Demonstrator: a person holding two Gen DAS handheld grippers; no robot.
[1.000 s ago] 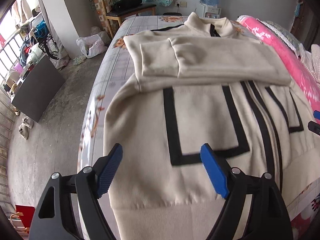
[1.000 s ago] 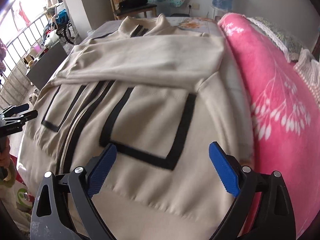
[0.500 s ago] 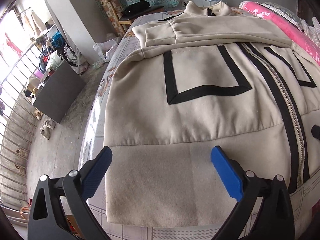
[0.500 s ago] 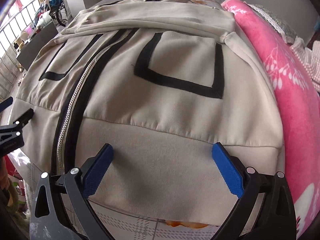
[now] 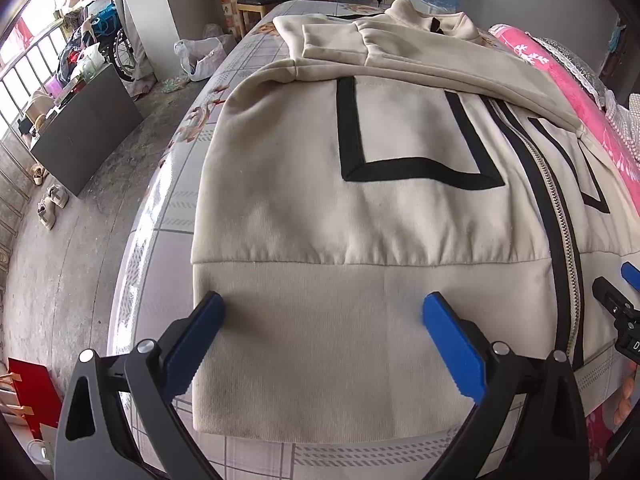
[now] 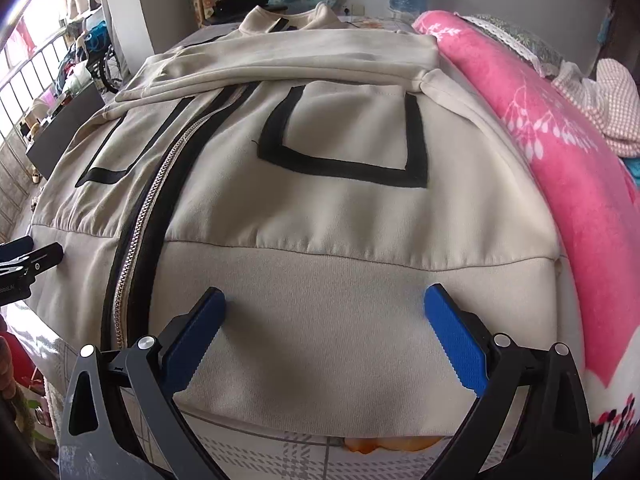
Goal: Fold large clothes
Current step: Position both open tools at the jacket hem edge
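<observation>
on the bed (image 5: 168,216) we log one jacket (image 5: 400,216), zipped, sleeves folded across; left gripper (image 5: 322,312) and right gripper (image 6: 325,306) wide apart, holding nothing, over its hem.

Cream jacket (image 5: 400,208) with black rectangular outlines and black-edged silver zip (image 6: 132,264). Pink blanket (image 6: 560,168), white leaf print. Blue pads (image 5: 452,344), black gripper frames.

Both grippers pull back along the jacket (image 5: 400,220) toward its hem band (image 5: 360,340) — a second ago they sat over the black-trimmed pockets. Now the left gripper (image 5: 322,314) and right gripper (image 6: 325,308) straddle the band, jaws wide apart.
</observation>
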